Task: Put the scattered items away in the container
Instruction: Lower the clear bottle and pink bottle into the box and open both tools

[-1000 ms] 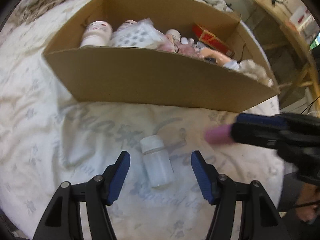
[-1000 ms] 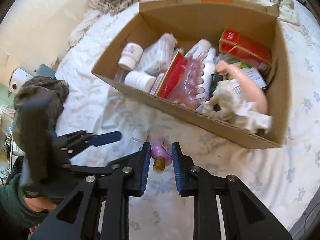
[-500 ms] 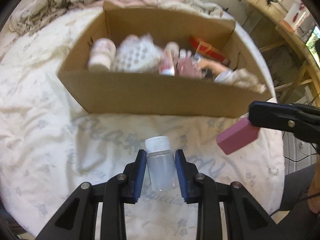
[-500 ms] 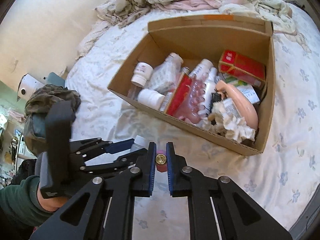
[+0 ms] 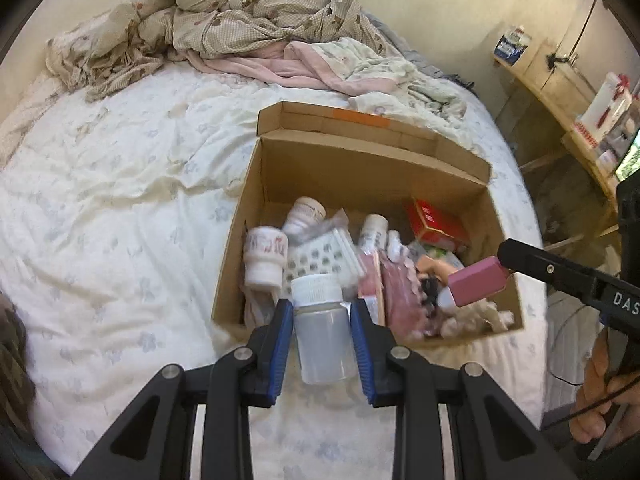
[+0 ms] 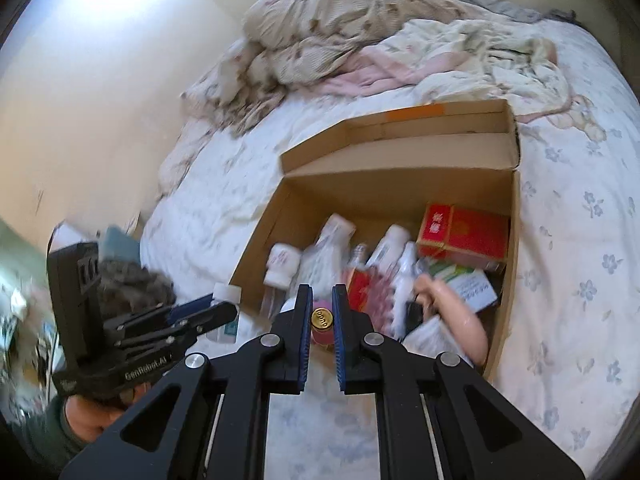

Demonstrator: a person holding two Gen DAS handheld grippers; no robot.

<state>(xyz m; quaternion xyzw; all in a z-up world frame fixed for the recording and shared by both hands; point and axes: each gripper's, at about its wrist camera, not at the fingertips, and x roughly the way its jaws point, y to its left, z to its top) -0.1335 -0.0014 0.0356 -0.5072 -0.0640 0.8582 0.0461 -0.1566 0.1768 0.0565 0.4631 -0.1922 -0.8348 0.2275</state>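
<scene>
Nearest to me, my left tool (image 5: 322, 330) is clamped on a translucent plastic jar (image 5: 324, 330) with a white screw cap, blue pads pressed to its sides, the cap end pointing away from me; the jar hangs clear of the bed, over the near left rim of the box. My right tool (image 6: 322, 322) is closed narrow on a small pink bottle (image 6: 322, 334) with a gold cap facing the camera; seen from the left wrist view the same pink item (image 5: 478, 282) juts from the black fingers over the near right corner of the box. A person's hand (image 5: 596, 412) grips the right tool's handle at the frame edge. Just beyond both tools sits the open cardboard box (image 5: 356, 168), resting on the bed with its far flap standing up and an orange tape strip along that flap. Contents already inside: a white bottle with red print (image 5: 266, 256), a clear bag of patterned items (image 5: 324, 254), further white bottles, a red carton (image 6: 464, 236) at the far right, a green-and-white carton (image 6: 468, 284), a flesh-coloured item and crumpled white material at the near right. Under the box lies the white flower-print bedsheet (image 5: 120, 208). Farthest back, a heap of crumpled bedding (image 5: 256, 28), beige check and pink, lies against the wall, and wooden shelving (image 5: 560, 80) stands at the right.
</scene>
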